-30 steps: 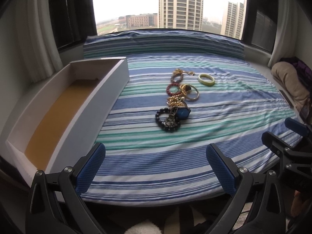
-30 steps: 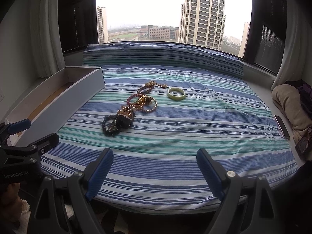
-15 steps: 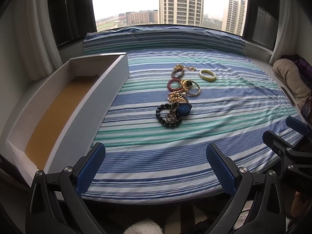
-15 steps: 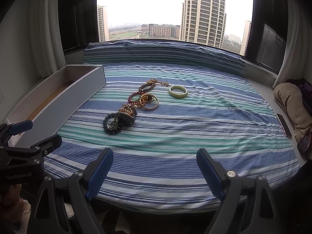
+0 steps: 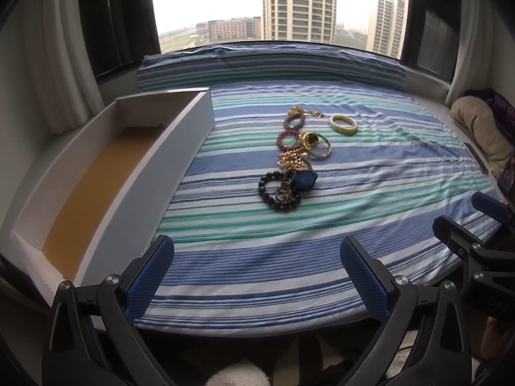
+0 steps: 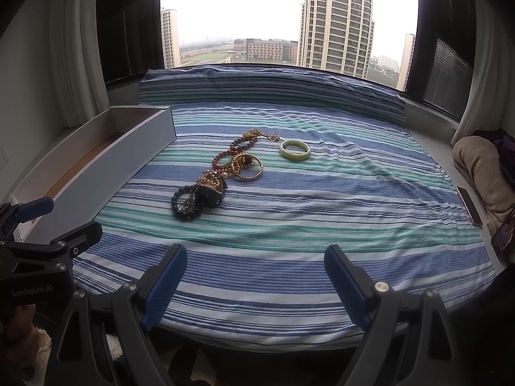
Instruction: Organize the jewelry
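A pile of jewelry lies mid-bed: a black bead bracelet (image 5: 279, 192) (image 6: 186, 204), a blue-faced watch (image 5: 305, 178), gold chains (image 5: 291, 160), a red bead bracelet (image 5: 287, 139) (image 6: 222, 158), a gold bangle (image 5: 318, 148) (image 6: 249, 168) and a pale green bangle (image 5: 342, 124) (image 6: 294, 150) apart to the right. A long white box (image 5: 106, 173) (image 6: 96, 167) with a brown floor lies at the left, empty. My left gripper (image 5: 257, 270) is open and empty near the bed's front edge. My right gripper (image 6: 256, 276) is open and empty, well short of the pile.
The blue and green striped bedspread (image 5: 370, 199) covers the bed up to a window. A beige pillow (image 5: 482, 135) (image 6: 479, 167) and dark items lie at the right edge. Curtains hang at both sides. Each gripper shows at the other's view edge.
Both grippers have moved slightly forward and closer to the bed; the jewelry and box look a little nearer. Nothing was grasped or moved.
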Demonstrator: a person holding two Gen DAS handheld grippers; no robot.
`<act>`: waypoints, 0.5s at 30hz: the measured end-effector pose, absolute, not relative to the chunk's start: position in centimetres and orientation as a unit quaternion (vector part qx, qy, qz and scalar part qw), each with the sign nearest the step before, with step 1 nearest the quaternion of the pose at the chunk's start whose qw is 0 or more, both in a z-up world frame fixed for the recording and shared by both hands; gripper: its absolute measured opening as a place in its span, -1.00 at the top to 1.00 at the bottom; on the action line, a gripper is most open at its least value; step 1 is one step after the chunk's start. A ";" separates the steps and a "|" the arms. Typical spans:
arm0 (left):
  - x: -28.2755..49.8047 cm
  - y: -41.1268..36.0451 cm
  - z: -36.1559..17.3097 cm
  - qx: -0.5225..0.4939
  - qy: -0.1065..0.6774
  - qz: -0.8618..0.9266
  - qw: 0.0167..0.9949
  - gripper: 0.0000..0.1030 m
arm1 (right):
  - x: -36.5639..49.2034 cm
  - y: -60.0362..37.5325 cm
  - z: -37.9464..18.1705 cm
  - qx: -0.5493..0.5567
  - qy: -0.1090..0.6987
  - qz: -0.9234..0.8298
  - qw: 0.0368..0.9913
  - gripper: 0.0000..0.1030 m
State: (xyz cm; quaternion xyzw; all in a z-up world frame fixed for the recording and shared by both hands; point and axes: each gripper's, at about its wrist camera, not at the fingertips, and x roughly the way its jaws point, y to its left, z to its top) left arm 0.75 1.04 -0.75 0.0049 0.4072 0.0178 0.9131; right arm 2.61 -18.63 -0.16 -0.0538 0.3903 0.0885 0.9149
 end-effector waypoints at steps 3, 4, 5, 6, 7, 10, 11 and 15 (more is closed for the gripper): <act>0.7 1.0 -0.7 0.006 0.409 0.018 0.912 -0.99 | 2.6 -18.7 -0.2 -0.053 0.391 0.089 0.915 -0.73; 0.7 1.0 -0.7 0.006 0.409 0.018 0.912 -0.99 | 2.6 -18.7 -0.1 -0.052 0.391 0.089 0.915 -0.73; 0.7 1.1 -0.7 0.006 0.409 0.018 0.912 -0.99 | 2.6 -18.8 -0.1 -0.052 0.391 0.088 0.915 -0.73; 0.7 1.1 -0.7 0.006 0.409 0.018 0.912 -0.99 | 2.5 -18.7 -0.1 -0.052 0.391 0.088 0.915 -0.73; 0.7 1.1 -0.7 0.006 0.409 0.018 0.912 -0.99 | 2.5 -18.8 -0.1 -0.052 0.391 0.089 0.915 -0.73; 0.6 1.1 -0.7 0.008 0.410 0.019 0.912 -0.99 | 2.6 -18.8 -0.1 -0.052 0.390 0.088 0.915 -0.73; 0.6 1.1 -0.7 0.008 0.411 0.019 0.911 -0.99 | 2.6 -18.8 -0.1 -0.052 0.391 0.089 0.915 -0.73; 0.6 1.1 -0.7 0.009 0.411 0.019 0.911 -0.99 | 2.5 -18.8 -0.2 -0.051 0.391 0.089 0.915 -0.73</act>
